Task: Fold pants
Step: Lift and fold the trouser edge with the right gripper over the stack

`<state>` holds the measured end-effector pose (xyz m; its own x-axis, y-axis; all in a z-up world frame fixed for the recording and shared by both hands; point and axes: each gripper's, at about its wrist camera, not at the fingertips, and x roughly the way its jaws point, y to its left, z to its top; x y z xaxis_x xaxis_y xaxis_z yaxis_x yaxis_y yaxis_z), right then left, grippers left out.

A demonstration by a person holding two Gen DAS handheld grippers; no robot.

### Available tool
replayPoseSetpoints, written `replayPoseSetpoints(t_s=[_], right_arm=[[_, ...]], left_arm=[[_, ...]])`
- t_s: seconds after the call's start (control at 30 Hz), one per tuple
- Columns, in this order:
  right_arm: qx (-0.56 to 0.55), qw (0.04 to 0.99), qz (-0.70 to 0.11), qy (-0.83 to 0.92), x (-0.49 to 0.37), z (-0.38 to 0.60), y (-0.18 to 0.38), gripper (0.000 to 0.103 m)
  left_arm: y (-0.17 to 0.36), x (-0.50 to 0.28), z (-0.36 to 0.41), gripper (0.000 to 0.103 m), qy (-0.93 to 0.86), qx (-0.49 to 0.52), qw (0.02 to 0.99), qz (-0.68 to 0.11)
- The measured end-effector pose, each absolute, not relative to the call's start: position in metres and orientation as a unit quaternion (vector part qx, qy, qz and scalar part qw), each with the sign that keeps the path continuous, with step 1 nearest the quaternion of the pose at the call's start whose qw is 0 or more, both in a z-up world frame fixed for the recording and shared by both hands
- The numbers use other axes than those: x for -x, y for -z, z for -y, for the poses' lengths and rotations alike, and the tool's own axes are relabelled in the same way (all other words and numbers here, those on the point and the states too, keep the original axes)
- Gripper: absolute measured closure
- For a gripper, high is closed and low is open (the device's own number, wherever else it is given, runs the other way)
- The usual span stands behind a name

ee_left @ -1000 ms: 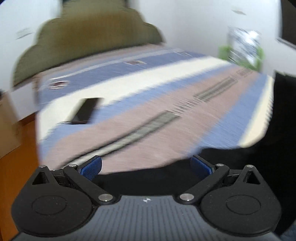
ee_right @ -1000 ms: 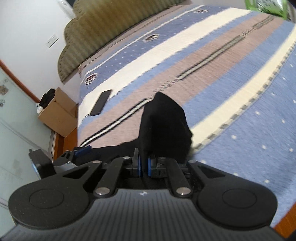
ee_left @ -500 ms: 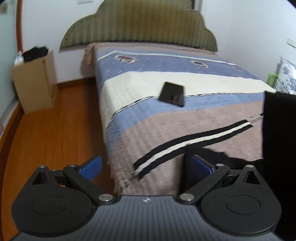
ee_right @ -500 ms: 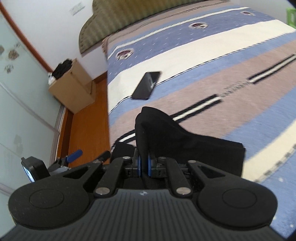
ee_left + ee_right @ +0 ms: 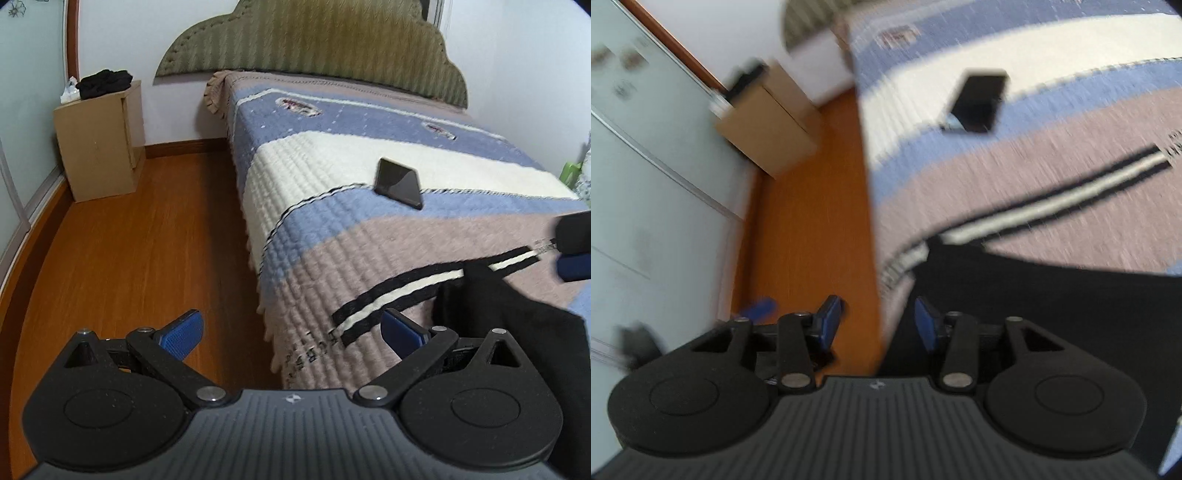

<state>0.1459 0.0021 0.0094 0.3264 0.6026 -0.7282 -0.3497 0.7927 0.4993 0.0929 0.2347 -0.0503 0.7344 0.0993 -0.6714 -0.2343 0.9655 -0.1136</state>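
The black pants lie folded on the striped bedspread near the bed's left edge, at the lower right of the left wrist view. In the blurred right wrist view the pants spread dark just ahead of the gripper. My left gripper is open and empty, over the bed's edge, with the pants beside its right finger. My right gripper is open and empty above the edge of the pants. The right gripper also shows at the right border of the left wrist view.
A black phone lies on the bedspread beyond the pants. Wooden floor runs left of the bed. A cardboard-coloured cabinet with dark clothes on top stands by the wall. A padded headboard is at the far end.
My right gripper has opened and let go of the pants, which now lie on the bed. Both grippers have swung left toward the bed's edge and the floor.
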Motion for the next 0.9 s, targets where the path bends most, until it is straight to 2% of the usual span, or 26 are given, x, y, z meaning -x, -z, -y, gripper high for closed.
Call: replayPoseSetpoints(t_s=[0.1, 0.17, 0.23, 0.37, 0.43, 0.53, 0.73, 0.83, 0.9], right_arm=[[-0.117, 0.833, -0.453, -0.296, -0.125, 0.032, -0.033, 0.061], [-0.076, 0.847, -0.446, -0.279, -0.105, 0.055, -0.034, 0.054], [-0.004, 0.862, -0.438, -0.254, -0.081, 0.077, -0.025, 0.050], [0.122, 0.859, -0.449, -0.213, -0.044, 0.103, 0.015, 0.050], [0.120, 0.847, -0.473, -0.212, -0.037, 0.113, 0.038, 0.050], [0.093, 0.851, -0.471, -0.215, -0.034, 0.126, 0.063, 0.039], [0.074, 0.875, -0.425, -0.218, -0.006, 0.142, 0.033, 0.039], [0.074, 0.854, -0.456, -0.237, -0.002, 0.144, 0.051, 0.033], [0.070, 0.850, -0.466, -0.235, -0.007, 0.151, 0.064, 0.027]], left_arm=[[0.037, -0.091, -0.224, 0.000, -0.046, 0.114, 0.934, -0.337], [0.026, -0.086, -0.209, 0.000, 0.009, 0.114, 0.940, -0.322], [0.017, -0.082, -0.190, 0.000, 0.076, 0.109, 0.941, -0.312], [0.015, -0.089, -0.146, 0.000, 0.193, 0.087, 0.924, -0.319], [0.032, -0.104, -0.129, 0.000, 0.197, 0.065, 0.918, -0.338], [0.064, -0.125, -0.116, 0.000, 0.106, 0.004, 0.910, -0.400], [0.050, -0.139, -0.123, 0.000, 0.105, 0.036, 0.924, -0.366], [0.071, -0.168, -0.113, 0.000, 0.088, 0.012, 0.901, -0.425], [0.069, -0.165, -0.123, 0.000, 0.090, 0.039, 0.902, -0.421]])
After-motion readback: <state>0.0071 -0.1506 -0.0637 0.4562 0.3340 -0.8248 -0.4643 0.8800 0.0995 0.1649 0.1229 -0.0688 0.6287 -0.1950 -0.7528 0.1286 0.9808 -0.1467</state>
